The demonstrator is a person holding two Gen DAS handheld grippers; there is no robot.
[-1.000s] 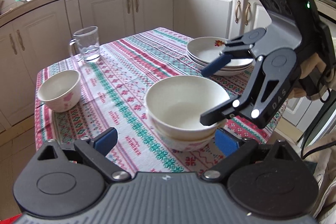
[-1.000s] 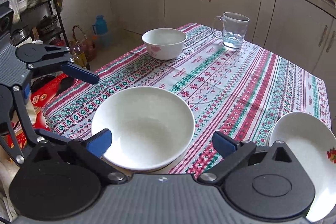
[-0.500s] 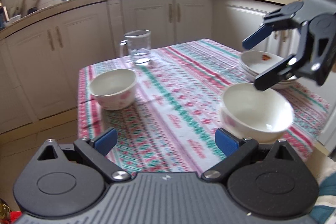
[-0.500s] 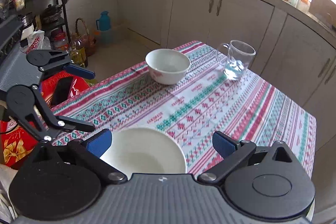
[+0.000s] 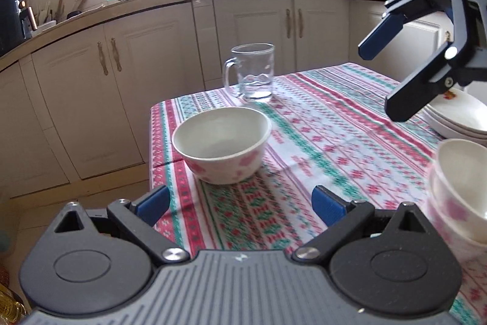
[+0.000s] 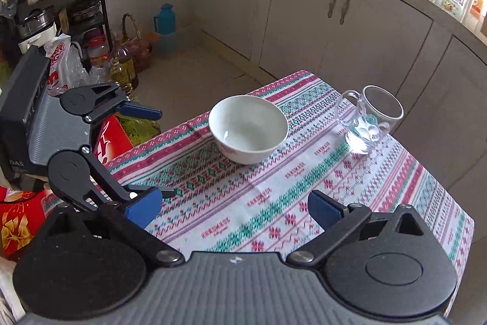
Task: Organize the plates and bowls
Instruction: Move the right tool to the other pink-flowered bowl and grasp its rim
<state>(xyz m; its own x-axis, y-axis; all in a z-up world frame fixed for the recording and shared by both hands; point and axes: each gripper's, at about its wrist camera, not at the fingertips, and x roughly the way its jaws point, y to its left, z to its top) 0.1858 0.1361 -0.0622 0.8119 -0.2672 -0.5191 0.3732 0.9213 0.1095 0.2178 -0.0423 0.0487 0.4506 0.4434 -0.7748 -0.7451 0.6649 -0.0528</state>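
Observation:
A lone white bowl with pink flowers stands near the corner of the table, which wears a striped cloth. My left gripper is open and empty just short of this bowl, off the table edge. In the left wrist view, two nested bowls sit at the right edge, with a stack of white plates behind them. My right gripper hangs open and empty above the plates and faces the lone bowl.
A glass mug stands behind the lone bowl. Cream cabinets run around the table. On the floor to the left are a red box, oil bottles, a blue flask and a cluttered shelf.
My left gripper has swung left from the nested bowls to face the lone bowl. My right gripper has risen and drawn back, so the nested bowls have left its view.

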